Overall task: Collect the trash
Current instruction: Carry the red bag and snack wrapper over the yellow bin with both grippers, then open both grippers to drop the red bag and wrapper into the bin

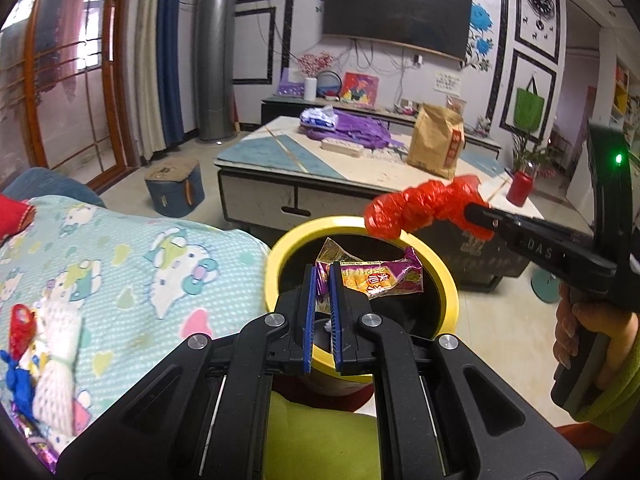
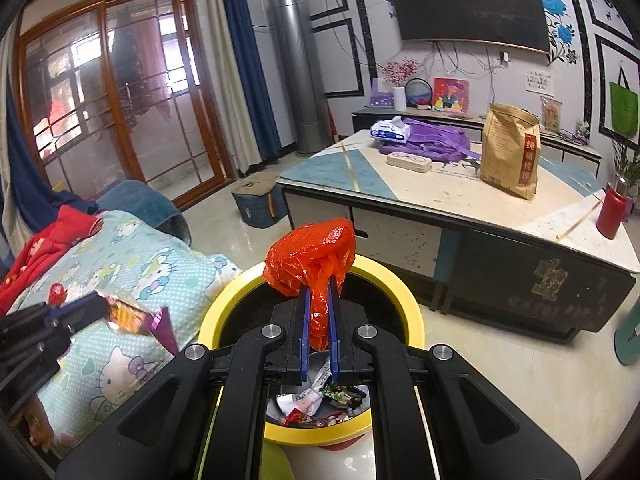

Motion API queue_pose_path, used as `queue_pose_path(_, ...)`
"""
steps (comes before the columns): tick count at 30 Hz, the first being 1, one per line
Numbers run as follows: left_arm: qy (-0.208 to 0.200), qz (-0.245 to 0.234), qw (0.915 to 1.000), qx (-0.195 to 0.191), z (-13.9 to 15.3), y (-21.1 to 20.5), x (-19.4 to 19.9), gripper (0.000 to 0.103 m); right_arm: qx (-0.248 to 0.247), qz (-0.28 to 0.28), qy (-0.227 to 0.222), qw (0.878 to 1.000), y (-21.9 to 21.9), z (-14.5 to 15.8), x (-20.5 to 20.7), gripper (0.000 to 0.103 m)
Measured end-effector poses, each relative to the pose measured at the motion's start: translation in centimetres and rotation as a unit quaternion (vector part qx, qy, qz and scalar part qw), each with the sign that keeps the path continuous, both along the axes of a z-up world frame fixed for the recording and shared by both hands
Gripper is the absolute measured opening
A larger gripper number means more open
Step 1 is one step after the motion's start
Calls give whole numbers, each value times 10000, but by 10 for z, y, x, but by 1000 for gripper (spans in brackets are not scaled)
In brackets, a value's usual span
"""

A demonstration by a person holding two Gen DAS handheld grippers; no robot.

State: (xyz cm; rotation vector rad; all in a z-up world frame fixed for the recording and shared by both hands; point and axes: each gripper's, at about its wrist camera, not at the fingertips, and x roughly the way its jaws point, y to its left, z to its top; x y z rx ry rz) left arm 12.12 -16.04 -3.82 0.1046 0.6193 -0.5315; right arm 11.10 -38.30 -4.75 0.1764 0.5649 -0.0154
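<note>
My left gripper (image 1: 320, 270) is shut on a purple and yellow snack wrapper (image 1: 376, 278) and holds it over the yellow-rimmed trash bin (image 1: 436, 264). My right gripper (image 2: 319, 286) is shut on a crumpled red plastic bag (image 2: 312, 258) and holds it above the same bin (image 2: 396, 284), which has several wrappers (image 2: 320, 400) at its bottom. From the left wrist view the right gripper (image 1: 476, 212) comes in from the right with the red bag (image 1: 416, 208) over the bin's far rim. From the right wrist view the left gripper (image 2: 94, 308) with the wrapper (image 2: 136, 316) is at the left.
A Hello Kitty blanket (image 1: 120, 264) on a sofa lies left of the bin, with more wrappers (image 1: 24, 332) on it. A low coffee table (image 2: 440, 196) beyond the bin holds a brown paper bag (image 2: 510, 152), purple cloth (image 2: 432, 138) and a red cup (image 2: 612, 208). A blue stool (image 1: 174, 188) stands on the floor.
</note>
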Motion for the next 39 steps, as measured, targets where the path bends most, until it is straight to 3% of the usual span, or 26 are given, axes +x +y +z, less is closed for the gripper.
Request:
queue_pose_path(27, 600, -445, 9958, 522, -54, -57, 28, 4, 315, -109, 476, 9983, -16, -25, 20, 8)
queue_pose_path(30, 647, -443, 9956, 517, -57, -58, 31, 4, 347, -123, 513, 9980, -17, -27, 21, 21)
queue_pose_path(31, 658, -443, 9955, 512, -58, -59, 32, 6, 359, -121, 526, 9979, -17, -28, 21, 22)
queue_pose_path(34, 736, -426, 9955, 418, -60, -57, 32, 31, 387, -171, 507, 9978, -19, -28, 20, 33)
queue_pose_path(36, 742, -412, 9957, 369, -59, -55, 31, 37, 405, -229, 466, 9978, -20, -27, 20, 42)
queue_pose_path(39, 733, -352, 9962, 305, -58, -52, 30, 58, 415, -294, 446, 9977, -22, -26, 18, 50)
